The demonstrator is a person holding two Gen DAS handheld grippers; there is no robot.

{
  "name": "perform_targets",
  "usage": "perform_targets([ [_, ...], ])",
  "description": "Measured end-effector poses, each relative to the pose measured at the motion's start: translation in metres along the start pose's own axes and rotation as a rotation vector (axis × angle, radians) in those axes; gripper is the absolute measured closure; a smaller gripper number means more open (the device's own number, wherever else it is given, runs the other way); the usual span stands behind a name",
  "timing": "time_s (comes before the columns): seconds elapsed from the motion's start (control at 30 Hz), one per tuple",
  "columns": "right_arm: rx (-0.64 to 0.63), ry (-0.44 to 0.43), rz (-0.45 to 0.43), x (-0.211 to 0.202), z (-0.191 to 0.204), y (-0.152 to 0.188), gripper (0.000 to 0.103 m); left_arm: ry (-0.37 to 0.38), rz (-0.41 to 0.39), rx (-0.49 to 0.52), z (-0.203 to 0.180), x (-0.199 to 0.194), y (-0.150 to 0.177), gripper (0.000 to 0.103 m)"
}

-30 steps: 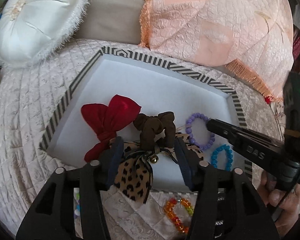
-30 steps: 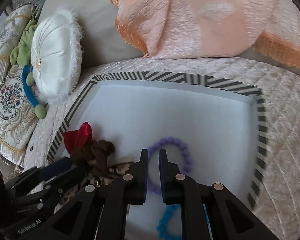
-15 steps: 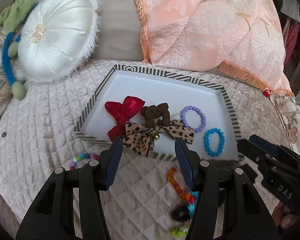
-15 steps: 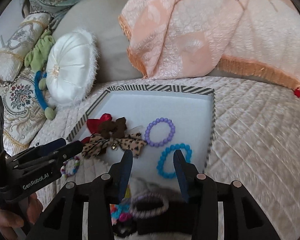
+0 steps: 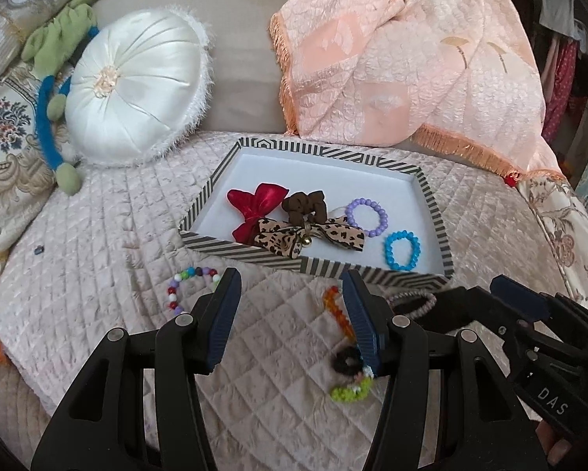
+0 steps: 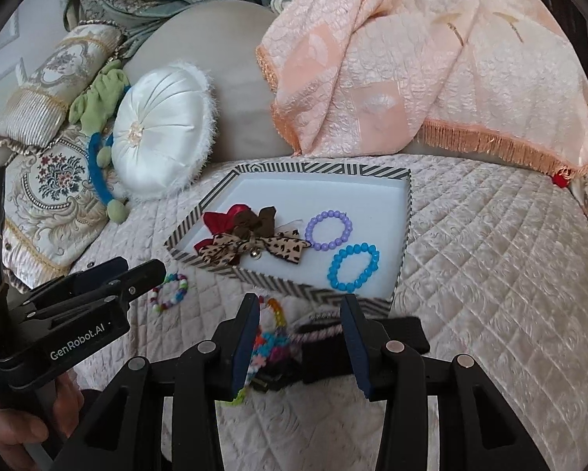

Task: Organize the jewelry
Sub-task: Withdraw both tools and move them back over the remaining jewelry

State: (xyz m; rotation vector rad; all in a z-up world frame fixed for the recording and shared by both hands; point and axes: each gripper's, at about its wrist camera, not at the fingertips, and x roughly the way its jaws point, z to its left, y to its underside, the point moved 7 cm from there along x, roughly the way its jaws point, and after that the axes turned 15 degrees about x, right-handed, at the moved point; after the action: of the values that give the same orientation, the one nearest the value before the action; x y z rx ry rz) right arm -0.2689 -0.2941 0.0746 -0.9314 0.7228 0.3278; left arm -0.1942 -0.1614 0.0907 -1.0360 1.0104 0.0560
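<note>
A striped tray point(image 5: 254, 253) point(image 6: 294, 286) on the quilt holds a red bow point(image 5: 262, 200), a brown scrunchie point(image 5: 305, 206), a leopard bow point(image 5: 282, 237), a purple bracelet point(image 5: 383, 218) and a blue bracelet point(image 6: 333, 271). In front of it lie a multicoloured bracelet point(image 5: 192, 272), an orange bracelet point(image 5: 335, 306), a pink braided tie point(image 5: 415, 302) and a black scrunchie point(image 5: 346, 361). My left gripper point(image 5: 290, 286) hangs open over the quilt, empty. My right gripper point(image 6: 299, 306) is open above that loose pile, holding nothing.
A white round cushion point(image 5: 137, 90) and a green and blue soft toy point(image 5: 54, 62) lie at the left. A peach fringed throw point(image 5: 411, 70) drapes behind the tray. A hand point(image 6: 19, 431) holds the left gripper at the lower left of the right wrist view.
Both grippers have drawn back and up from the tray to the quilt in front of it. The right jaws went from shut to open. The leopard bow, earlier between the left fingers, lies in the tray.
</note>
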Motion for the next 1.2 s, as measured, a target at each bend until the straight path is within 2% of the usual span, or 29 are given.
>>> perform_targets([
  [0.17,0.002,-0.010,0.003,-0.014,0.005,0.013,0.059,-0.011,-0.010,0.011,-0.005,-0.015,0.008,0.049],
  [0.3,-0.014,-0.006,-0.003,-0.023,0.008,0.022,0.049,-0.021,-0.010,0.021,-0.007,-0.023,0.016,0.049],
  [0.77,-0.008,0.003,-0.019,-0.044,0.001,0.035,0.048,-0.034,-0.015,0.040,-0.013,-0.035,0.024,0.049],
  [1.2,0.000,0.024,0.001,-0.039,-0.013,0.039,0.047,-0.034,0.011,0.039,-0.012,-0.029,0.030,0.049],
])
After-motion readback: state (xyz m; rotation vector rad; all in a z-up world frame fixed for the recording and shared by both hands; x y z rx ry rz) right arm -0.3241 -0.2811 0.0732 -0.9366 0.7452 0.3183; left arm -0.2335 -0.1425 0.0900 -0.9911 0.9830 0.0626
